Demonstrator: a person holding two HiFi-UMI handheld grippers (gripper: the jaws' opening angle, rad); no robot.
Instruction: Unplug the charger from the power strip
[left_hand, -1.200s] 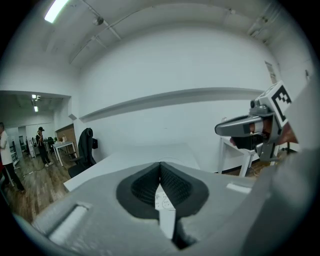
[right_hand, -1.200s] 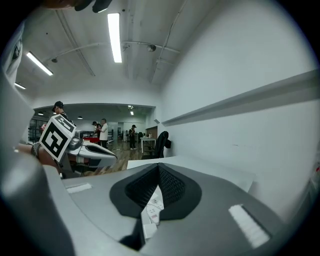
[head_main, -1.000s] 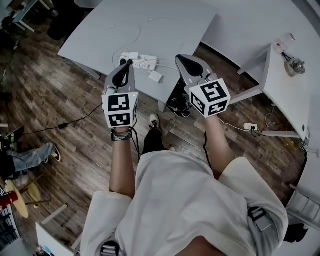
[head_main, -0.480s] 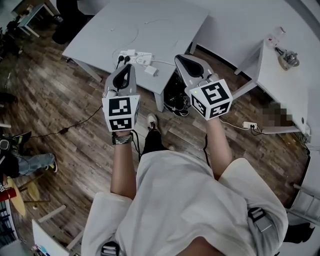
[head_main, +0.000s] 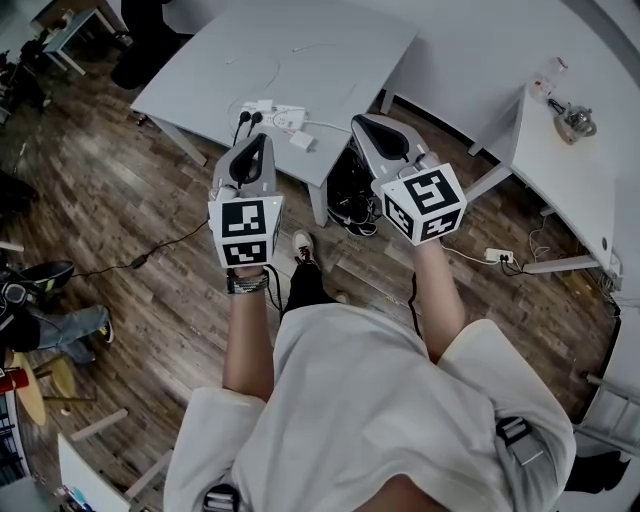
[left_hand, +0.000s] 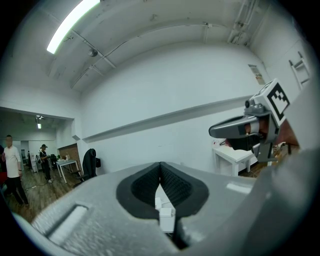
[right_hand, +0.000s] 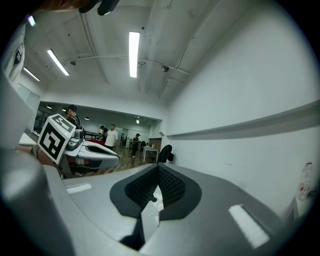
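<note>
A white power strip lies near the front edge of the grey-white table. Two black plugs stick up at its left end, and a small white charger block lies just in front of it with a thin white cable. My left gripper hovers short of the strip, shut and empty. My right gripper is level with it to the right, also shut and empty. In the left gripper view the jaws meet, and white blocks show below them. The right gripper view's jaws also meet.
A second white desk stands at the right with small items on it. Shoes lie under the table, and a socket block and a black cable are on the wooden floor. A seated person's leg shows far left.
Both grippers sit slightly lower in the head view, and the table and power strip have slid up and left. The jaws stayed shut throughout.
</note>
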